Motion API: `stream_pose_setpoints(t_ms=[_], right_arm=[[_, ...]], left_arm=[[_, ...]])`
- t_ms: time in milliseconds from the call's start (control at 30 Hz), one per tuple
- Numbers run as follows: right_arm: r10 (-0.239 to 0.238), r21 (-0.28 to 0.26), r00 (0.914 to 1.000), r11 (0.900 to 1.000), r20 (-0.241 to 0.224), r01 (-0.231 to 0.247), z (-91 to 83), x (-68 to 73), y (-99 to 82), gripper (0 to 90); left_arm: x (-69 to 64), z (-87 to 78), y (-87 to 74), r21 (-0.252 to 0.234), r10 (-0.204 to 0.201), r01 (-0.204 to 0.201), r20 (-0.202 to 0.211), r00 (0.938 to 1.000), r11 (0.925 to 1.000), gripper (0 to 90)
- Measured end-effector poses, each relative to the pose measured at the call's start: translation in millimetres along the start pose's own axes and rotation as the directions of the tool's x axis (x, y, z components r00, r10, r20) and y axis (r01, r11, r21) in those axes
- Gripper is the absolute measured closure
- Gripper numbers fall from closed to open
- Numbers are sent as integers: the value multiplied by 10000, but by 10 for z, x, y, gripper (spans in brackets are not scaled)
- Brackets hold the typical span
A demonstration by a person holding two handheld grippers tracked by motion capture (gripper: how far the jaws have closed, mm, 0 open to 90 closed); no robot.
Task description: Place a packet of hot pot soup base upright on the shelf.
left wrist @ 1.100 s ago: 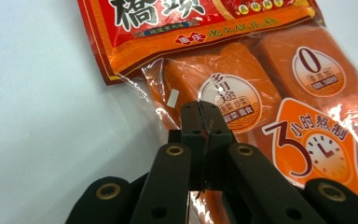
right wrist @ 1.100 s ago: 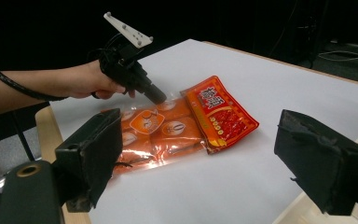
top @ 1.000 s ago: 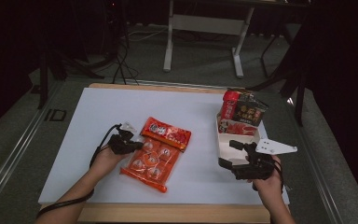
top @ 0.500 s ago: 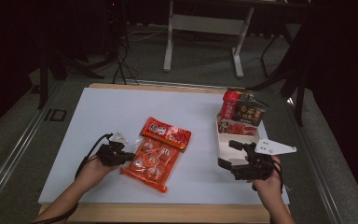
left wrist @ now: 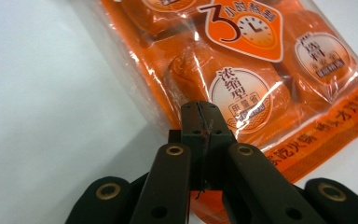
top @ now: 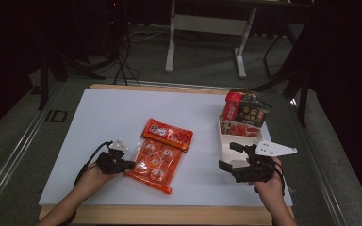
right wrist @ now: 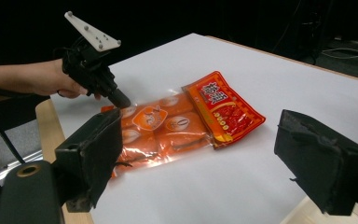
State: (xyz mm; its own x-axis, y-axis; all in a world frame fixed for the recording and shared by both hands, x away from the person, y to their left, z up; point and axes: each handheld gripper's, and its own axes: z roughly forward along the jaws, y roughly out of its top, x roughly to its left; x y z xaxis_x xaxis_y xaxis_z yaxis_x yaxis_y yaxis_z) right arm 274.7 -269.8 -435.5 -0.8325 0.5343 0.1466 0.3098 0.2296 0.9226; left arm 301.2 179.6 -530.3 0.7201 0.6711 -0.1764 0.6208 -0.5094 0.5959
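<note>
High view: the orange packet [top: 157, 159] lies flat at mid-table, partly under a red packet [top: 168, 134]; bare white table [top: 99, 122] extends on its left and far sides. The left gripper [top: 128, 164] lies level, jaws closed at the orange packet's left edge. The right gripper [top: 227, 157] rests with jaws wide before a white tray [top: 226, 146].

Left gripper view: closed jaw tips overlap the packet's clear edge seam.

Right gripper view: jaws wide apart, nothing between them.
</note>
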Motion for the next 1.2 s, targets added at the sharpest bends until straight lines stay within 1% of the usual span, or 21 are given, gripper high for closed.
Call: stream_pose_setpoints(t_ms=[133,167,233,267,467,500,567,667,700,733,867,900,967,1033,1067,1100,1133,1200], right_arm=[[13,-13,10000,10000,2,-13,-4,-1,-2,151],[-10,-4,10000,10000,6,10,-5,1,-1,152],[9,-28,10000,10000,-1,-9,-7,1,-3,151],[11,-24,10000,10000,3,-11,-8,0,-4,151],[38,19,10000,10000,-5,-38,1,-8,-15,152],[38,23,10000,10000,-19,-38,2,-7,-14,152],[3,42,10000,10000,-15,-3,8,-3,-14,152],[-21,67,10000,10000,-10,21,13,0,-16,152],[-43,78,10000,10000,-8,44,14,2,-17,152],[-80,106,10000,9999,12,80,12,6,-17,152],[-154,73,9999,9999,46,153,4,10,-15,154],[-217,32,9998,9998,34,217,2,10,-15,172],[-420,33,9991,9991,23,420,0,7,-16,180],[-489,-14,9988,9988,6,489,1,7,-18,180],[-505,-27,9987,9987,-40,505,3,6,-19,180],[-528,-7,9986,9986,-57,528,6,6,-19,180],[-571,6,9984,9984,-38,571,10,11,-18,180],[-640,11,9979,9980,-57,640,18,19,-16,180]], left_arm=[[-87,40,13,-42,17,-16,293,9996,10000,898],[-87,40,13,-42,17,-16,293,9996,10000,898],[-141,60,27,-32,116,-115,395,9992,9999,898],[-165,73,34,-51,66,-64,484,9988,10000,898],[-287,140,80,-122,292,-283,882,9957,9995,898],[-299,152,86,-150,268,-255,950,9951,9996,898],[-298,155,101,-185,363,-347,983,9945,9992,897],[-269,139,125,-239,331,-306,1136,9930,9992,897],[-259,127,142,-379,282,-240,1154,9929,9990,893],[-249,119,154,-486,159,-101,1209,9925,9988,853],[-161,75,225,-752,-92,186,1233,9923,9970,655],[-134,63,239,-841,-195,301,1234,9922,9960,606],[-72,36,262,-1089,-339,472,1209,9921,9929,556],[-7,15,287,-1299,-520,657,1058,9930,9894,509],[27,6,299,-1438,-585,721,967,9936,9870,500],[64,-1,311,-1556,-682,811,862,9939,9845,497],[111,-3,329,-1707,-818,948,818,9933,9807,474],[179,2,361,-1832,-798,897,603,9950,9790,474]])
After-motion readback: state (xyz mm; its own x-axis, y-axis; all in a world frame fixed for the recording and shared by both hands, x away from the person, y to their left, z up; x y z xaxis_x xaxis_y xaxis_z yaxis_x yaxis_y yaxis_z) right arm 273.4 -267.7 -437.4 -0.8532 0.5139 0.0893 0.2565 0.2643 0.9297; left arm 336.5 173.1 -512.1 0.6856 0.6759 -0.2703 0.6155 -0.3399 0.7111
